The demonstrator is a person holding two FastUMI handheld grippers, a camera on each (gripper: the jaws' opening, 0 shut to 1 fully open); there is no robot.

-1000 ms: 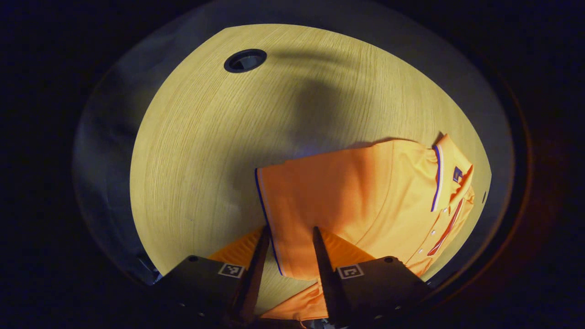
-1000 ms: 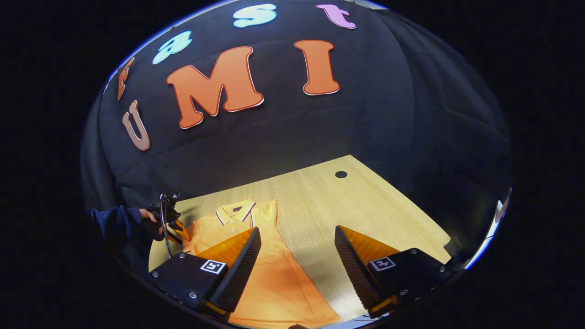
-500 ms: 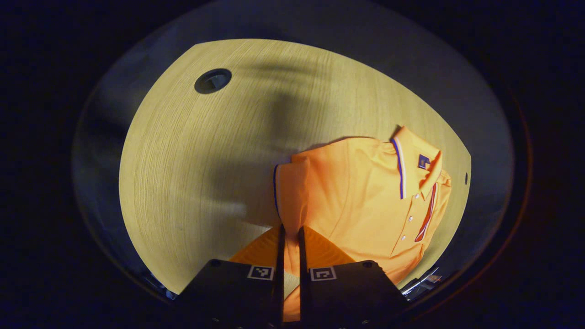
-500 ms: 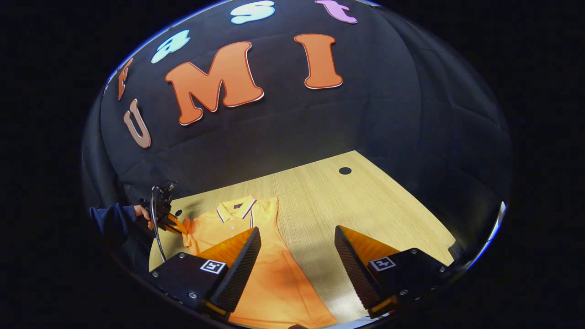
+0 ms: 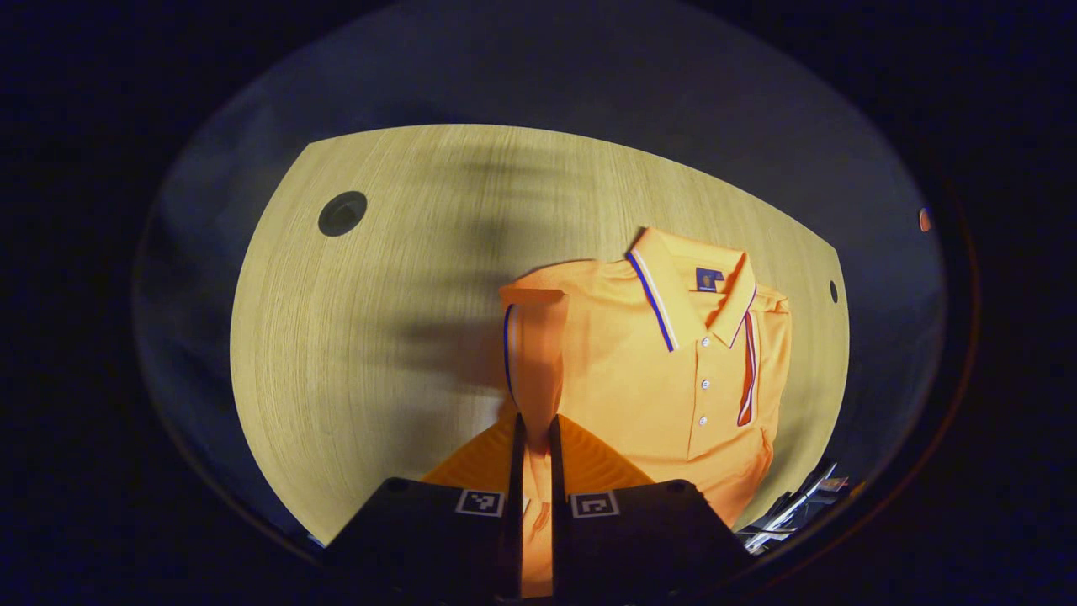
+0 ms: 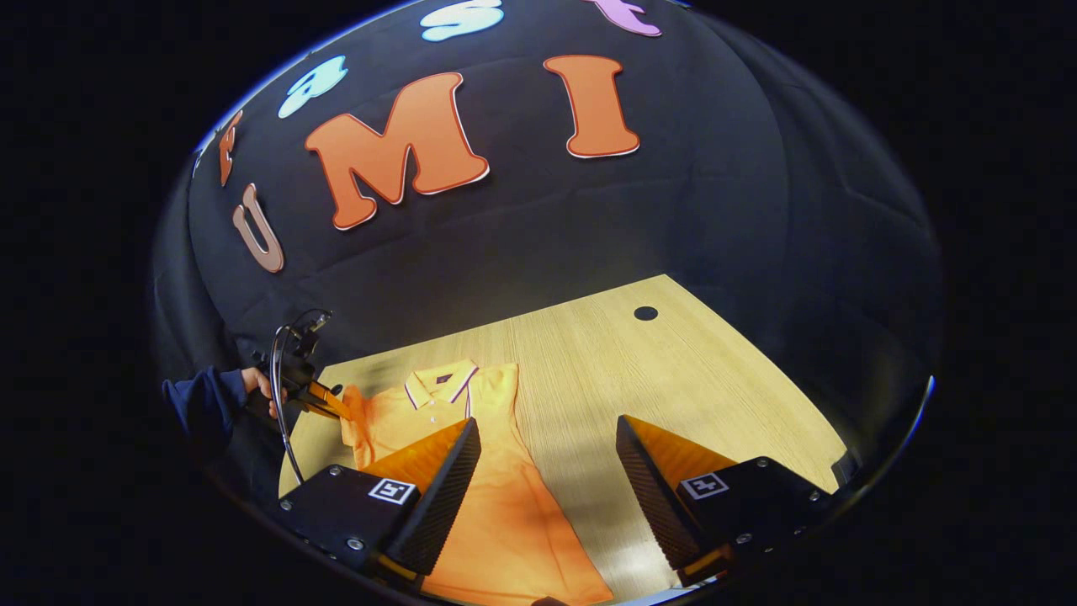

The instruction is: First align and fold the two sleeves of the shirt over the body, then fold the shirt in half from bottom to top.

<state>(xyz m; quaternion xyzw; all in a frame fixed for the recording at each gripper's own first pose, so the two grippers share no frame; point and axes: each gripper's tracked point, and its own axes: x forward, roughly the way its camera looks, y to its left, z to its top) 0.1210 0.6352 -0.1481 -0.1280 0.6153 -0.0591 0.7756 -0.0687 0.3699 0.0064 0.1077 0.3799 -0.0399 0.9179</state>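
An orange polo shirt (image 5: 673,370) with a blue-and-white trimmed collar lies front up on the wooden table (image 5: 379,337). My left gripper (image 5: 533,433) is shut on one sleeve (image 5: 532,353), which rises from the table as a narrow strip up to the shoulder. In the right gripper view the left gripper (image 6: 315,397) is at the shirt's left edge, held by a hand (image 6: 252,383) in a dark blue sleeve. My right gripper (image 6: 547,454) hangs open above the shirt (image 6: 505,505), over its lower body and right edge, with nothing between its fingers.
A round cable hole (image 5: 342,213) sits in the table (image 6: 673,370) far from the shirt, and the same hole (image 6: 645,313) shows near the back corner. A smaller hole (image 5: 833,291) lies beyond the collar. The black cloth wall closes the table's far side.
The left gripper went from open around the sleeve edge to shut on it, then lifted it, swinging round to face the collar. The right gripper has hardly moved.
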